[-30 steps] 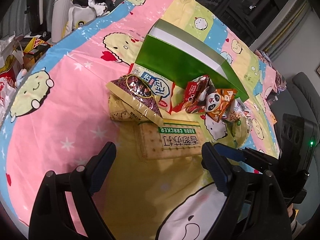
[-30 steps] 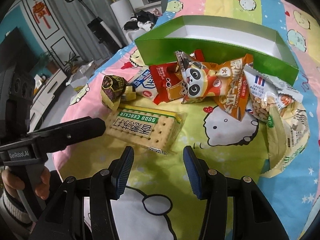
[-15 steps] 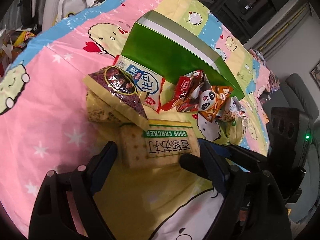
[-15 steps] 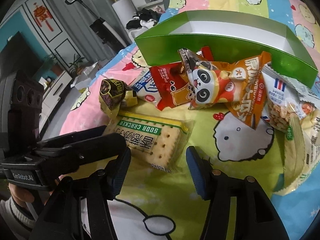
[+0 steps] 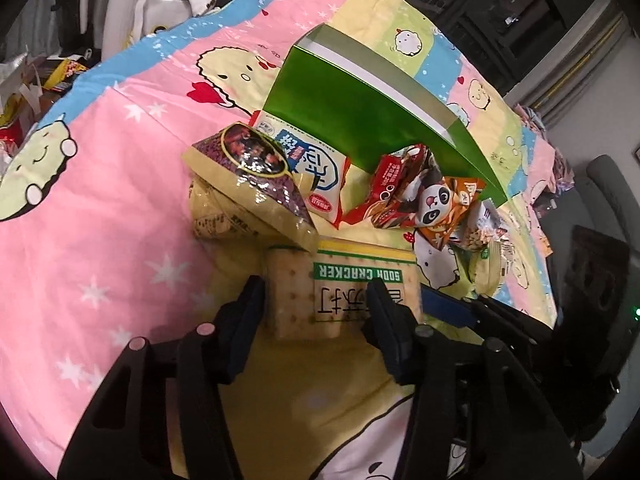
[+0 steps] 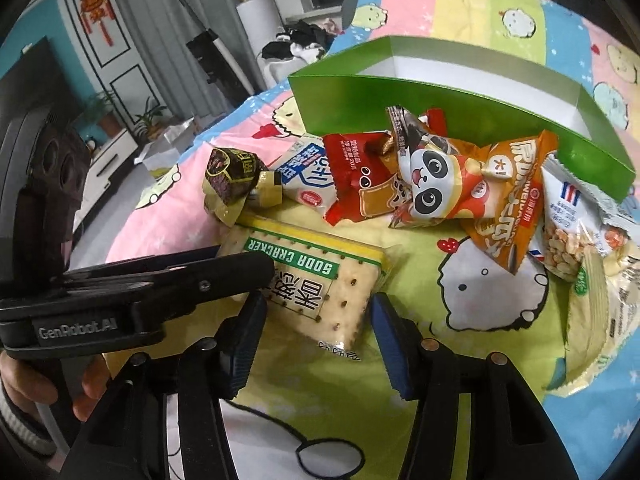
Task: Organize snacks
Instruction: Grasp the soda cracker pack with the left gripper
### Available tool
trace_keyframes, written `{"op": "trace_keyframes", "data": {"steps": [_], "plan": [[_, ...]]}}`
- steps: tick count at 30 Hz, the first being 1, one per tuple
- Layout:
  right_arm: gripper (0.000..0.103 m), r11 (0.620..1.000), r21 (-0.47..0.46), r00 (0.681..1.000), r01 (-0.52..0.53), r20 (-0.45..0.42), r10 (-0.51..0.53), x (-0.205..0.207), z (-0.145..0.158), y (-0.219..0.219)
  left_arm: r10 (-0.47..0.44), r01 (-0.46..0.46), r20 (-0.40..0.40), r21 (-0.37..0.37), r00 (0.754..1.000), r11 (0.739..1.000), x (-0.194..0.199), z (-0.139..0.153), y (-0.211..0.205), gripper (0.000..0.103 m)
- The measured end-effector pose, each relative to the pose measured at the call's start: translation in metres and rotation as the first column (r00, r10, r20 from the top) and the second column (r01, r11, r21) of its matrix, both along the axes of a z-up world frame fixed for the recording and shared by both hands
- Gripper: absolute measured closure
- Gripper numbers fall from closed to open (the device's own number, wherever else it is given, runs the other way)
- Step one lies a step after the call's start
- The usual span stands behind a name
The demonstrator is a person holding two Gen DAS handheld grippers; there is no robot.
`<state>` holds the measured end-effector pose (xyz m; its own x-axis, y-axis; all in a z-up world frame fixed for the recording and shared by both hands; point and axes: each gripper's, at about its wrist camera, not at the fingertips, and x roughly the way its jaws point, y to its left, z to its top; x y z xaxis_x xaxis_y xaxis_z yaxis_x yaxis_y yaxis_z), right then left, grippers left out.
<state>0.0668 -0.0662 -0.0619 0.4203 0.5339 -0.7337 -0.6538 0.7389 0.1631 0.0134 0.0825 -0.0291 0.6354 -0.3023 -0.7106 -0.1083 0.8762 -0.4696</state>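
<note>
Crackers in the soda cracker pack (image 5: 344, 300) are risking breakage as the left gripper (image 5: 316, 308) is closing around it, while the right gripper (image 6: 318, 320), fingers apart, is crowding its other end.

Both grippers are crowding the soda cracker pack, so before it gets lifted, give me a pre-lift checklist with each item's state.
1. soda cracker pack between the left gripper pads: ok, jaws closing around its near end.
2. Firm grip: cannot tell; contact not clearly visible.
3. Right gripper clear of the pack: not ok; its jaws straddle the pack's corner, closing slightly.
4. Purple snack bag off the pack: not ok, its corner overlaps the far edge.
5. Green box open: ok, interior shows no snacks.
</note>
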Motion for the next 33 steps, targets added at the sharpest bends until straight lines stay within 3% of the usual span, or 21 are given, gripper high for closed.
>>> {"op": "trace_keyframes", "data": {"steps": [11,33], "plan": [[0.05,0.999,-0.021,0.997,0.042,0.061,-0.041,-0.029,0.01,-0.017,-0.017,0.017,-0.011,0.023,1.0,1.0,-0.016,0.01,-0.023,0.052],[0.05,0.988,0.054,0.966,0.142,0.213,-0.15,-0.056,0.06,-0.066,-0.123,0.116,0.102,0.067,0.987,0.991,-0.014,0.066,-0.072,0.052]]}}
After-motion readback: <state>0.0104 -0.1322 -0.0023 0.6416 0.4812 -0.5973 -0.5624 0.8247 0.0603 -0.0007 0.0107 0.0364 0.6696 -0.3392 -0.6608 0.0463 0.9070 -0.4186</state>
